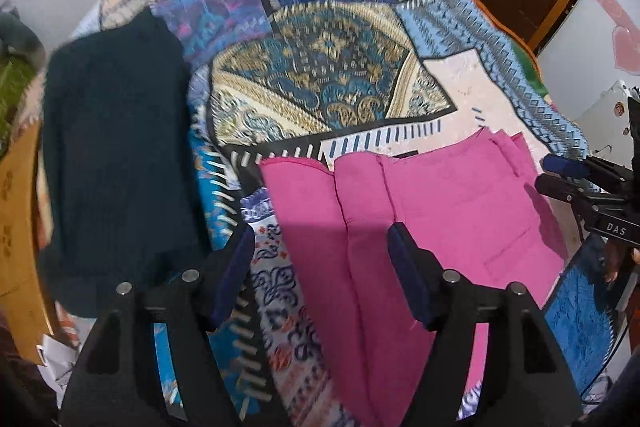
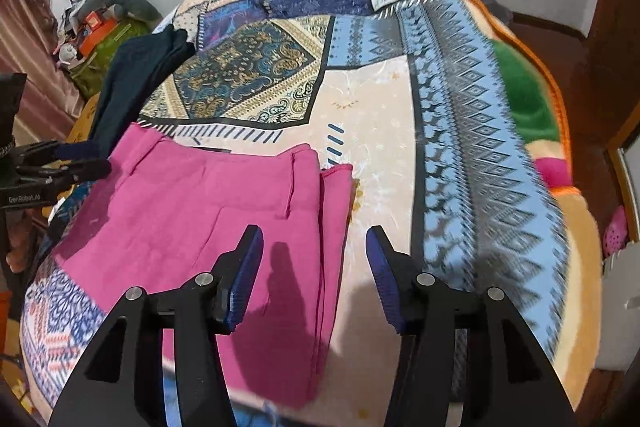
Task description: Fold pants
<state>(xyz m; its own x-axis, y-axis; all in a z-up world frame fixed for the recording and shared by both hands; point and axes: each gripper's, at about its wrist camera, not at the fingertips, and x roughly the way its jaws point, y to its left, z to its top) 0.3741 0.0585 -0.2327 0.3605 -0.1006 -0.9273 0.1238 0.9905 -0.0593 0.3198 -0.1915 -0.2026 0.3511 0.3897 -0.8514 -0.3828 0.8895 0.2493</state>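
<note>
A bed covered by a blue and cream patchwork-print blanket (image 2: 372, 107) fills both views. On its near part lie pink pants (image 2: 208, 211), spread flat and seemingly already doubled leg over leg, with layered edges along one long side. A dark teal garment (image 1: 116, 155) lies apart, toward the bed's far left edge. The left gripper (image 1: 320, 267) and right gripper (image 2: 314, 267) both hover above the pants, jaws spread wide, holding nothing. The cloth looks thin, light and limp; pinching the stacked edges or hem corners seems best.
</note>
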